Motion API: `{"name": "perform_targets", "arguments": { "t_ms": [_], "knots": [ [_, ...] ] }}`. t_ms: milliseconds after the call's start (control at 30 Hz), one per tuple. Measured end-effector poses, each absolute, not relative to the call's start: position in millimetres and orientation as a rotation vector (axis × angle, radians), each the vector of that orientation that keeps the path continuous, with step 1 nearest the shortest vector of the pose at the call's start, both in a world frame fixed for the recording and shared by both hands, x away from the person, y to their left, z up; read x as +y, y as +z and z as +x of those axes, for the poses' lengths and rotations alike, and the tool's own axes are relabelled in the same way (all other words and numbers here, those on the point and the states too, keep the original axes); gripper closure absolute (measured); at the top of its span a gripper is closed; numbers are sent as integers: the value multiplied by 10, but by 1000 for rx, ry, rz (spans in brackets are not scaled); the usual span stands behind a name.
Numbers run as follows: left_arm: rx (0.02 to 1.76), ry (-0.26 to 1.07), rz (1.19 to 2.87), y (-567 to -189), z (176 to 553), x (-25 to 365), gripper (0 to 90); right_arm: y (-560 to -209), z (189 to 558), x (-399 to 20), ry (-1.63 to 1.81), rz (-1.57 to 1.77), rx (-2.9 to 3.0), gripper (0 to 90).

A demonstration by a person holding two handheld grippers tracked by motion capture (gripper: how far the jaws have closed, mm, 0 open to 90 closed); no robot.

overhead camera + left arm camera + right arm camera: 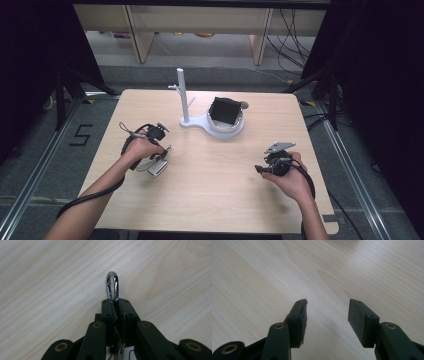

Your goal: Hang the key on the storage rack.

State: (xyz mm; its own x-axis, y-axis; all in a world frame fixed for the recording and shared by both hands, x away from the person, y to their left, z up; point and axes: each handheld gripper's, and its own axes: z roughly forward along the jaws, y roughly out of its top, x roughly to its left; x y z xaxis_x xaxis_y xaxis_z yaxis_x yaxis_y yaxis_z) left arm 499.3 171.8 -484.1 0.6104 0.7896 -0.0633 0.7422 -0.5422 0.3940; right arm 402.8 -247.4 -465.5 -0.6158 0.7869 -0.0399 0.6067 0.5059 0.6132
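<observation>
Here, pale wood table (210, 170) — left tool (115, 305) clamps a metal ring (112, 285), right tool (327, 315) wide.

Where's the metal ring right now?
The metal ring is clamped between the left gripper's closed jaws, its loop poking out past the tips over the wooden table. In the high view it sits at the table's left, by the left hand.
</observation>
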Motion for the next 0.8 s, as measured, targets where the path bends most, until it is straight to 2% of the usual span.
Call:
{"name": "perform_targets", "arguments": {
  "t_ms": [800],
  "knots": [
    [1152,237,2296,-4825,4776,1906,847,-4664,4015,-2476,806,1196,2445,499]
  ]
}}
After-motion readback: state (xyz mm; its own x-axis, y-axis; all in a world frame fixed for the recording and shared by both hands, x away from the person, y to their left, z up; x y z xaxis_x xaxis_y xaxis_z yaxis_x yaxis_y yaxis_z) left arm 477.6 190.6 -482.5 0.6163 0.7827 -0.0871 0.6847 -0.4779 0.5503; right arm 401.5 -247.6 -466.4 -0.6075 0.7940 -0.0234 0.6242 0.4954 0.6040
